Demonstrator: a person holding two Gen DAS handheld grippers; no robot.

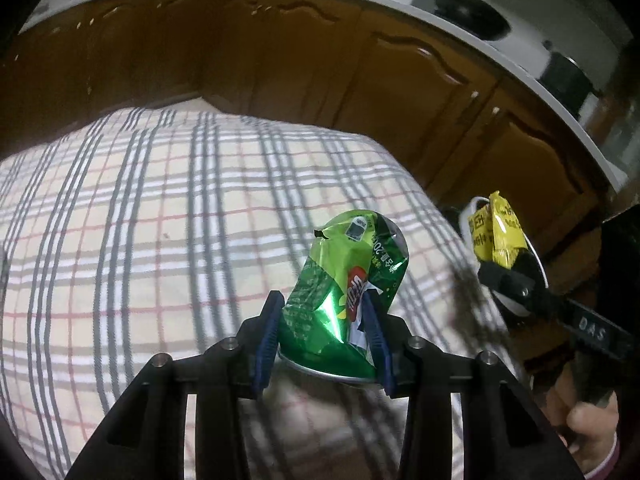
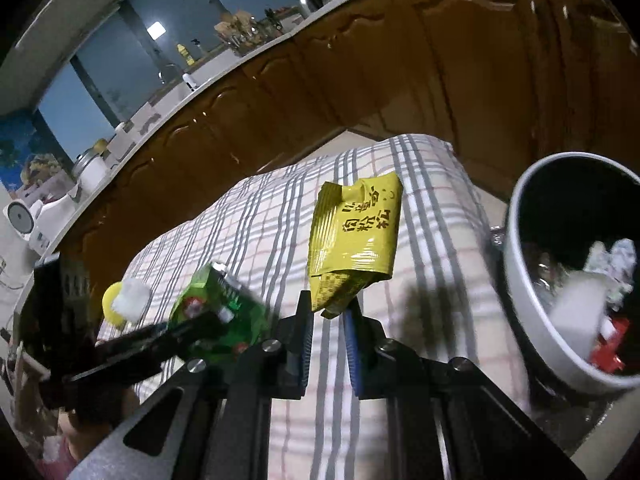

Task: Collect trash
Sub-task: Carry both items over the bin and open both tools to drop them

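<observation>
My left gripper point(image 1: 324, 300) is shut on a crushed green soda can point(image 1: 344, 280) and holds it above the plaid cloth. It also shows in the right wrist view point(image 2: 218, 308), at the left. My right gripper point(image 2: 330, 312) is shut on a yellow snack wrapper point(image 2: 354, 240), held up over the cloth. The wrapper also shows in the left wrist view point(image 1: 496, 236), at the right over the bin. A white-rimmed trash bin point(image 2: 520, 272) with several pieces of trash inside stands at the right of the right gripper.
A plaid cloth point(image 1: 160, 240) covers the table. A white crumpled wad point(image 2: 132, 300) and a yellow round thing point(image 2: 110, 308) lie at its left end. Brown kitchen cabinets point(image 1: 280, 60) with a countertop run behind. A black pan point(image 1: 468, 12) sits on the counter.
</observation>
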